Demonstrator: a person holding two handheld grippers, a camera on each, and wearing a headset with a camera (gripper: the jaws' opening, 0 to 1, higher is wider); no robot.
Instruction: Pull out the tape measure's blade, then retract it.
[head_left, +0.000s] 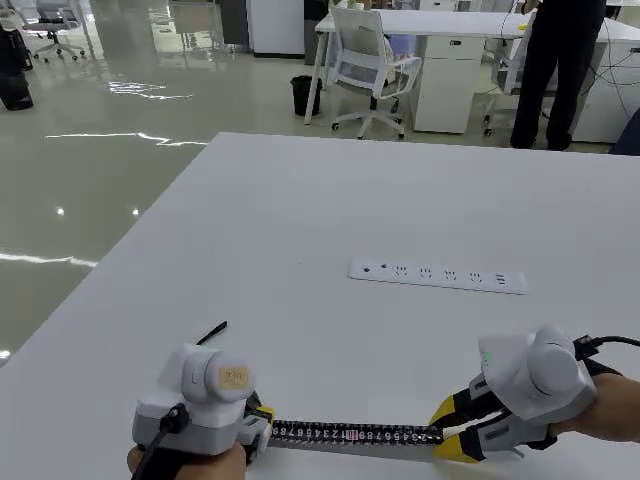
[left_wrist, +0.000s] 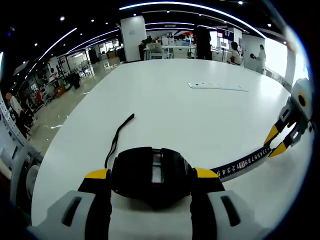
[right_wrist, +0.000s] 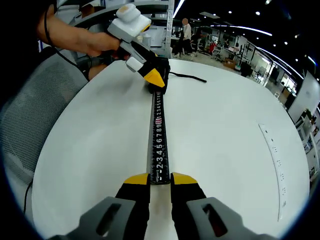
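A black tape measure case (left_wrist: 152, 175) sits on the white table between the yellow-tipped jaws of my left gripper (left_wrist: 152, 174), which is shut on it. Its dark blade (head_left: 355, 435) with white numbers lies pulled out flat along the table's near edge. My right gripper (head_left: 445, 432) is shut on the blade's free end. In the right gripper view the blade (right_wrist: 159, 145) runs straight from my right gripper (right_wrist: 160, 181) to the case (right_wrist: 162, 67) in the left gripper (right_wrist: 152, 75). A black wrist strap (left_wrist: 117, 137) trails from the case.
A white power strip (head_left: 437, 275) lies flat mid-table, beyond the blade. The white table (head_left: 300, 230) spreads wide ahead. Behind it are an office chair (head_left: 370, 60), a desk and a standing person (head_left: 560, 70). A grey chair back (right_wrist: 30, 115) stands beside the table.
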